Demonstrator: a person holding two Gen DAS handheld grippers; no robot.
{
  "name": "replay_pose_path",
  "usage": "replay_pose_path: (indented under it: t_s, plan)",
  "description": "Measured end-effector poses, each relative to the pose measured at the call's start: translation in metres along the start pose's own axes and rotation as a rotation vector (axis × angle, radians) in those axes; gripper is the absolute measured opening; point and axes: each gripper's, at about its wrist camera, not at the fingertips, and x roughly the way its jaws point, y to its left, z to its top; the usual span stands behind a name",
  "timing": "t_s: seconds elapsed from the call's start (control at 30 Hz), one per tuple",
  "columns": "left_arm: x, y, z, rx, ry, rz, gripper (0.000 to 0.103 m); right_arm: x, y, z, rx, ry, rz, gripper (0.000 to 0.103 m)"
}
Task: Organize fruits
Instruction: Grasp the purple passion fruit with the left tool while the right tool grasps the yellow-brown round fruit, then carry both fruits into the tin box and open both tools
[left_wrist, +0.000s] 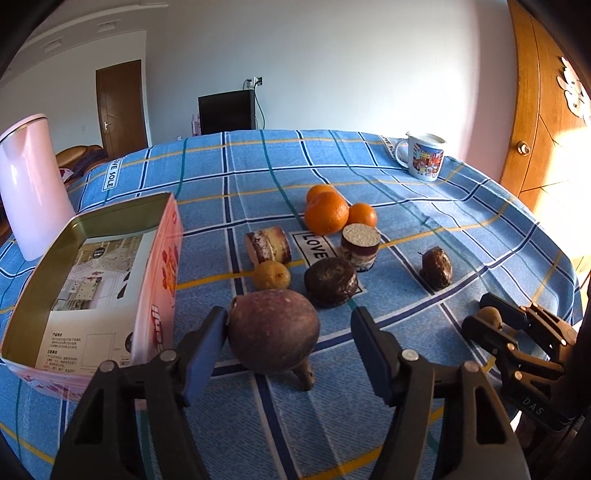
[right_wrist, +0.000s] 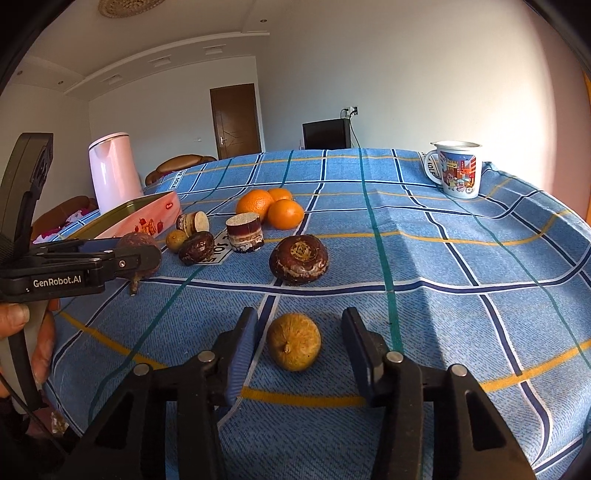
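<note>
frame: both grippers are black plastic, chunky triangular cut-outs in the finger arms, pretty skeletal look
left gripper (left_wrist: 290, 345): blue ribbed pads on the inner faces, round silver pivot pins on top
right gripper (right_wrist: 299, 349): same build, blue pads, same shiny pins
markings: white "GenRobot.AI" on the side of the left one, "DAS" in pale letters on the right one's body
cable: thin black lead hanging below the left handle
hand (right_wrist: 22, 332): fingers wrapped round a pale grey grip, no sleeve showing

Left gripper (left_wrist: 291, 345) fingers astride a purple fruit (left_wrist: 273, 332), left one touching, beside the tin (left_wrist: 159, 258).
</note>
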Motion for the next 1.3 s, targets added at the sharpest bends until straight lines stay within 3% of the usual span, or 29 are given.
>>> replay_pose_path:
  t_s: [0.1, 0.17, 0.67, 1.3]
  plan:
    - [0.000, 0.005, -0.001, -0.020, 0.001, 0.005, 0.053, -0.001, -0.001, 0.000, -0.005, -0.002, 0.004, 0.032]
    - [-0.001, 0.009, -0.001, -0.026, -0.002, -0.009, 0.053, -0.001, 0.000, -0.001, -0.008, -0.002, 0.014, 0.028]
    - [-0.024, 0.020, -0.006, -0.059, -0.072, -0.052, 0.053, -0.010, 0.020, 0.016, -0.059, -0.045, 0.070, 0.027]
    - [-0.055, 0.075, 0.003, -0.117, -0.170, 0.041, 0.053, -0.004, 0.096, 0.085, -0.216, -0.097, 0.231, 0.028]
